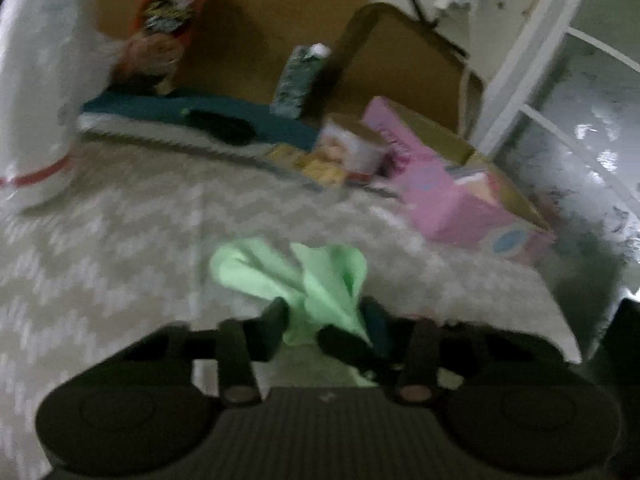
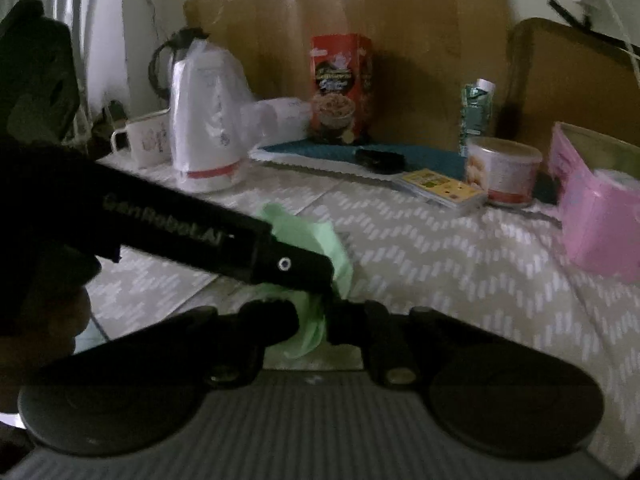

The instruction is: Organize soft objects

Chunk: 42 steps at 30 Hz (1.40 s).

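Here, both grippers pinch one light green cloth (image 1: 316,280) above a table covered in a grey-and-white zigzag tablecloth (image 1: 120,248).

Left gripper (image 1: 324,320): jaws drawn close on a bunched end of the cloth, pads pressing on the fabric. The rest of the cloth fans out ahead of the fingers in two soft lobes. The left wrist view is blurred.

Right gripper (image 2: 314,320): jaws pressed in on another gathered part of the same cloth, the fabric squeezed between the pads and bulging below them. In the right wrist view the left gripper's dark body crosses from the left, just above the right fingers, its tip buried in the green fabric. The two grip points sit close together.

Cloth position: near edge of the table, held at the grippers; whether any part rests on the tablecloth cannot be told.

Farther back on the table:
- white kettle (image 2: 204,128) with a red band, wrapped in clear plastic, a white mug (image 2: 144,140) beside it
- red cereal box (image 2: 340,88) standing on a teal mat (image 2: 420,154)
- small dark object (image 2: 380,160) lying on the mat
- green carton (image 2: 476,116)
- round tin (image 2: 502,172), a yellow card pack (image 2: 440,188) just in front of it
- pink box (image 2: 600,208) at the right edge, open at the top
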Tool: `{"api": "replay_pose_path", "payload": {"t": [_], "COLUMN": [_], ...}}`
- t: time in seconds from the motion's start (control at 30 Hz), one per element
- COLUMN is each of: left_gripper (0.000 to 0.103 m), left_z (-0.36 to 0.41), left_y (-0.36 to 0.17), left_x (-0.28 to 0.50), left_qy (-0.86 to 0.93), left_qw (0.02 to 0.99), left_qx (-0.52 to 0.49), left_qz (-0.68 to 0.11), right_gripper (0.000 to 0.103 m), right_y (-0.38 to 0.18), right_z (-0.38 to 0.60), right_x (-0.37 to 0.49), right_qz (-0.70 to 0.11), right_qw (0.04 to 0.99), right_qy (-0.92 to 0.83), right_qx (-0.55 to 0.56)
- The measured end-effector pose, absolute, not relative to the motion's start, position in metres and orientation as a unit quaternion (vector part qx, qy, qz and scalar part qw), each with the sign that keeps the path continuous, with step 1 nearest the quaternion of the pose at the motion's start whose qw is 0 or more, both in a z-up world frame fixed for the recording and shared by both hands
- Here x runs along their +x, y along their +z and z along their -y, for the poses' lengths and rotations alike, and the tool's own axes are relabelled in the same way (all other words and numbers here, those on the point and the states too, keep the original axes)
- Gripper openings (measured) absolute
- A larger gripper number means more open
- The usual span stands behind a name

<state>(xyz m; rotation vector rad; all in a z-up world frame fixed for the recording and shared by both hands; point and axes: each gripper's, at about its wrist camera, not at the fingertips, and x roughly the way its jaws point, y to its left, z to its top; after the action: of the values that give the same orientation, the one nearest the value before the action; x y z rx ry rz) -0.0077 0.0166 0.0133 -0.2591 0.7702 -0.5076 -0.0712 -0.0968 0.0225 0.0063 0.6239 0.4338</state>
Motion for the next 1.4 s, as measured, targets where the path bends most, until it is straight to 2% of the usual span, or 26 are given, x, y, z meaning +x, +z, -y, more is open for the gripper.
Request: {"api": "replay_pose_path", "payload": {"t": [0.07, 0.4, 0.57, 0.73, 0.8, 0.83, 0.87, 0.93, 0.97, 1.0, 1.07, 1.13, 1.27, 1.4], "left_gripper": [0.027, 0.027, 0.029, 0.034, 0.043, 0.052, 0.054, 0.058, 0.058, 0.059, 0.075, 0.076, 0.077, 0.076], "left_z": [-0.004, 0.114, 0.174, 0.216, 0.230, 0.234, 0.236, 0.235, 0.232, 0.229, 0.225, 0.212, 0.175, 0.119], "left_y": [0.024, 0.096, 0.098, 0.079, 0.071, 0.066, 0.062, 0.055, 0.054, 0.055, 0.060, 0.071, 0.094, 0.086], "left_x": [-0.007, 0.023, 0.054, 0.086, 0.098, 0.102, 0.108, 0.116, 0.118, 0.117, 0.110, 0.098, 0.081, 0.073], "left_qy": [-0.261, -0.362, -0.387, -0.357, -0.327, -0.309, -0.290, -0.269, -0.271, -0.274, -0.262, -0.266, -0.270, -0.231], "left_qw": [0.889, 0.898, 0.889, 0.900, 0.908, 0.912, 0.916, 0.920, 0.919, 0.919, 0.926, 0.932, 0.941, 0.949], "left_qx": [-0.115, -0.023, -0.004, 0.015, 0.032, 0.041, 0.048, 0.052, 0.046, 0.041, 0.040, 0.031, 0.000, -0.023], "left_qz": [-0.357, -0.249, -0.243, -0.251, -0.260, -0.266, -0.271, -0.281, -0.282, -0.281, -0.270, -0.244, -0.205, -0.212], "right_gripper": [0.013, 0.013, 0.013, 0.014, 0.017, 0.019, 0.036, 0.063, 0.069, 0.071, 0.079, 0.083, 0.083, 0.082], "right_y": [0.024, 0.067, 0.077, 0.068, 0.060, 0.056, 0.052, 0.043, 0.041, 0.039, 0.041, 0.043, 0.048, 0.055], "right_z": [0.107, 0.167, 0.212, 0.245, 0.254, 0.257, 0.258, 0.262, 0.265, 0.268, 0.271, 0.271, 0.270, 0.263], "right_x": [-0.073, -0.084, -0.064, -0.030, -0.012, -0.002, 0.000, 0.009, 0.010, 0.010, 0.004, -0.004, -0.021, -0.037], "right_qz": [-0.294, -0.127, -0.103, -0.131, -0.151, -0.162, -0.171, -0.183, -0.186, -0.189, -0.179, -0.162, -0.129, -0.104], "right_qw": [0.932, 0.988, 0.994, 0.991, 0.987, 0.986, 0.984, 0.981, 0.980, 0.980, 0.982, 0.985, 0.990, 0.992], "right_qy": [0.211, 0.083, 0.014, -0.024, -0.030, -0.033, -0.035, -0.048, -0.053, -0.046, -0.040, -0.039, -0.031, -0.035], "right_qx": [0.030, 0.032, 0.037, 0.035, 0.036, 0.036, 0.034, 0.033, 0.036, 0.045, 0.054, 0.052, 0.055, 0.062]}}
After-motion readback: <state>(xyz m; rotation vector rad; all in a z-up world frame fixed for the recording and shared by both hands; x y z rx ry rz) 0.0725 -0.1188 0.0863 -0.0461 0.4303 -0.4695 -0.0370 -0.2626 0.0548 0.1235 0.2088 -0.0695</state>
